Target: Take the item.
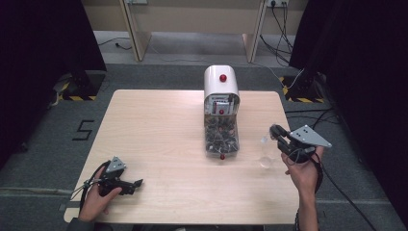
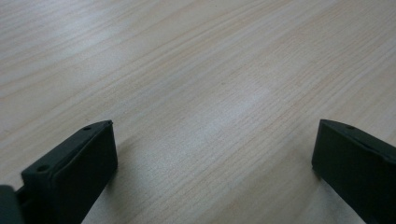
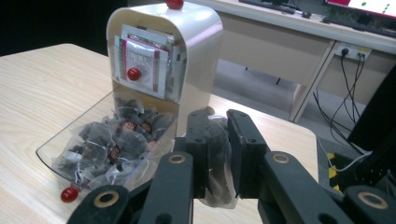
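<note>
A white tea-bag dispenser (image 1: 221, 84) with red knobs stands at the middle of the table's far side. Its clear drawer (image 1: 221, 139) is pulled out toward me and holds several dark tea bags (image 3: 112, 142). My right gripper (image 1: 275, 131) hovers right of the drawer, and in the right gripper view it (image 3: 218, 117) is shut on one clear-wrapped tea bag (image 3: 217, 161), which hangs between the pads. My left gripper (image 1: 138, 183) rests low at the front left, and in the left gripper view it (image 2: 212, 154) stands open over bare wood.
The light wooden table (image 1: 159, 130) has its edge close behind the dispenser. A faint clear round thing, perhaps a glass (image 1: 266, 161), stands just below the right gripper. Cables (image 1: 284, 29) and desk legs lie on the floor beyond.
</note>
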The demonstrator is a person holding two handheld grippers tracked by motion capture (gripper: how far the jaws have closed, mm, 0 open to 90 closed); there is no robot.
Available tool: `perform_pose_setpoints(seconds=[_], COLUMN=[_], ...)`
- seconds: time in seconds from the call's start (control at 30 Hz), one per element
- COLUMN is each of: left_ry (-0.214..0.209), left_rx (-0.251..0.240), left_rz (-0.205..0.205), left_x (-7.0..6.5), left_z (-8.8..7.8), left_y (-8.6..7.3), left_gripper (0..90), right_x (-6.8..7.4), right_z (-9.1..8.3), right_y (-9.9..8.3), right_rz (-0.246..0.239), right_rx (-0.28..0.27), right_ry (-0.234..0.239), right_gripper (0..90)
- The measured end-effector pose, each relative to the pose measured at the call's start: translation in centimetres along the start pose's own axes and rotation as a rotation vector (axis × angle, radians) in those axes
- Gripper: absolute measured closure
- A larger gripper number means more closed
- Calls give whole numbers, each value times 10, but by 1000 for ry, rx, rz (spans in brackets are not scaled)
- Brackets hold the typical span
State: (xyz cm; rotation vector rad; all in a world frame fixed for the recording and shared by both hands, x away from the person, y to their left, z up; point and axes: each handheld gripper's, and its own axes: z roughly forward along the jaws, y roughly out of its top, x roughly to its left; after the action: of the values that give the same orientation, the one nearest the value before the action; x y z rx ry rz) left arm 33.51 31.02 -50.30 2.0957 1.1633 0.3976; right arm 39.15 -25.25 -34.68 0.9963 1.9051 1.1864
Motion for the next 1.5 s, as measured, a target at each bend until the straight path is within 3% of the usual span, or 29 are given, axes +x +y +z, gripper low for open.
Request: perform_pose_setpoints(seconds=[0.27,0.6,0.8,1.17,1.5], left_ry=[0,0,0,-1,-2], left_rx=[0,0,0,-1,-1], left_rz=[0,0,0,0,1], left_x=[0,0,0,0,0], left_z=[0,0,0,0,0], left_y=[0,0,0,0,0], left_gripper=[0,0,0,0,0], right_x=[-8,-8,-15,-11,-17], right_z=[-5,3,3,18,25], right_y=[-9,-22,-27,-37,-48], right_rz=[16,9,25,27,44], right_rx=[34,122,135,205,256], right_ry=[-25,-9,-12,34,53], right_gripper=[796,796,795,793,792])
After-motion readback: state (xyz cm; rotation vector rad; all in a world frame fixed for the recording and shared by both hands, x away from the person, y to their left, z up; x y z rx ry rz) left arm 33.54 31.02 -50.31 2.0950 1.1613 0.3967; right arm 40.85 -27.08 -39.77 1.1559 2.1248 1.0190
